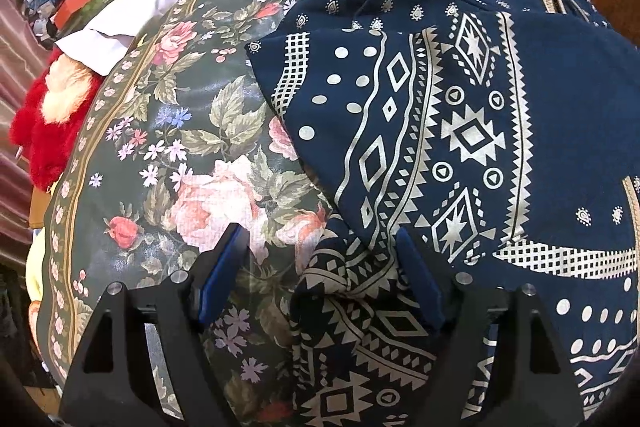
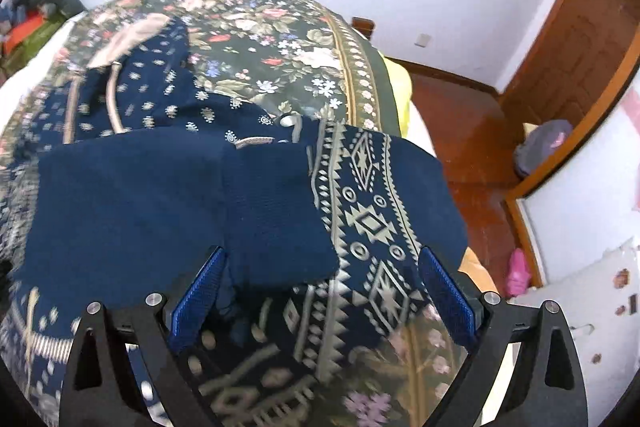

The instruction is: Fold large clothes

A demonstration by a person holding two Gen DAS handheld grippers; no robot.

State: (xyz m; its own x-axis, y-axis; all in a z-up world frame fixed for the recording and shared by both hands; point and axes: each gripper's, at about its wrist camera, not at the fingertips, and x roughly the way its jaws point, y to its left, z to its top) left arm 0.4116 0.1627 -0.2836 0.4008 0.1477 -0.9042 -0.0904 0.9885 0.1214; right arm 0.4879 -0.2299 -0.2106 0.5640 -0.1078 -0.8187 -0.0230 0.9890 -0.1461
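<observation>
A navy garment (image 1: 460,131) with a silver geometric print lies partly folded on a dark floral bedspread (image 1: 192,131); it also shows in the right wrist view (image 2: 168,195), with a beige zipper and lining at its far end. My left gripper (image 1: 320,239) is open, its blue-padded fingers (image 1: 224,259) hovering over the garment's near left edge. My right gripper (image 2: 320,259) is open above the folded navy panel near the garment's right edge, with cloth lying between and below the jaws, not clamped.
A red plush toy (image 1: 44,131), white sheet (image 1: 132,11) and clutter lie left of the bed. The bed's right edge drops to a red-brown floor (image 2: 472,131) with a wooden door (image 2: 572,39), a grey bag (image 2: 544,147) and white wall.
</observation>
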